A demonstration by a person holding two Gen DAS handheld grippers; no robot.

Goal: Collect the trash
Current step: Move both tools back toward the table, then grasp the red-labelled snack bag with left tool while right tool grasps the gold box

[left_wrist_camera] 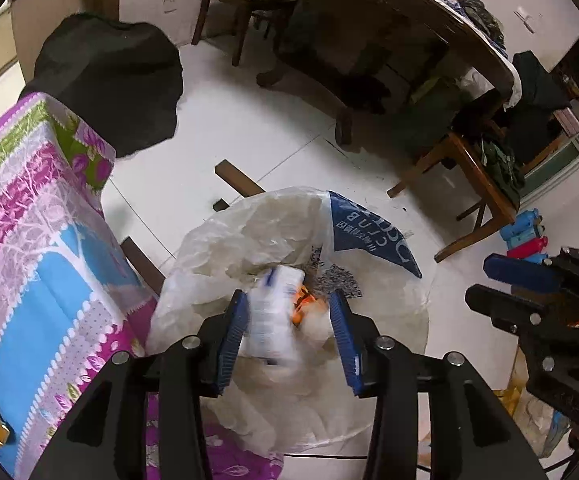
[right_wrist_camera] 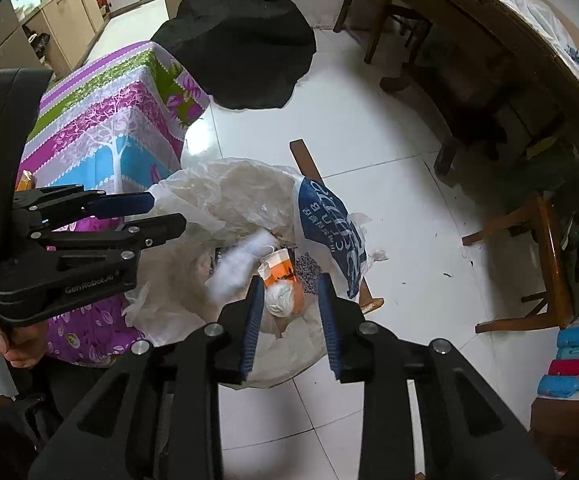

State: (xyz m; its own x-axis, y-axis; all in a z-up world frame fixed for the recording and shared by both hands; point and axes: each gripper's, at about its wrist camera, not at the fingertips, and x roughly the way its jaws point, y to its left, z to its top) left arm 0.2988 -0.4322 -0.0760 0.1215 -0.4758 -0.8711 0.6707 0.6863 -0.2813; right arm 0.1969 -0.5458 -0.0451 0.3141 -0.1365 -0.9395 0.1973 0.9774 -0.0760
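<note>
Hovering over an open white plastic bag (left_wrist_camera: 249, 240) on the tiled floor (left_wrist_camera: 249, 128), two hand-held grippers drop household rubbish into its mouth. The left gripper (left_wrist_camera: 289, 320) points steeply down, its blue fingers (left_wrist_camera: 231, 336) spread; a blurred white packet (left_wrist_camera: 269, 308) lies between them, seemingly falling free, not pinched. The right gripper (right_wrist_camera: 289, 308) hangs beside it, its fingers (right_wrist_camera: 251, 320) likewise parted with nothing pressed between them; below sit a crumpled white wad (right_wrist_camera: 279, 300) and an orange-and-white wrapper (right_wrist_camera: 279, 268), already inside the bag. The bag stands just beside the counter (left_wrist_camera: 37, 240), draped in a purple, green and blue floral cloth, with a black cloth (left_wrist_camera: 109, 80) heaped at its far end.

The step in hand looks like the release. Done well, it means keeping both grippers centred over the bag's mouth, letting the pieces clear the fingers fully before lifting away, and avoiding the limp rim, which could fold shut or snag. Dark scraps (right_wrist_camera: 449, 274) lie on the floor near a wooden chair (right_wrist_camera: 537, 264), so more collecting likely waits.
</note>
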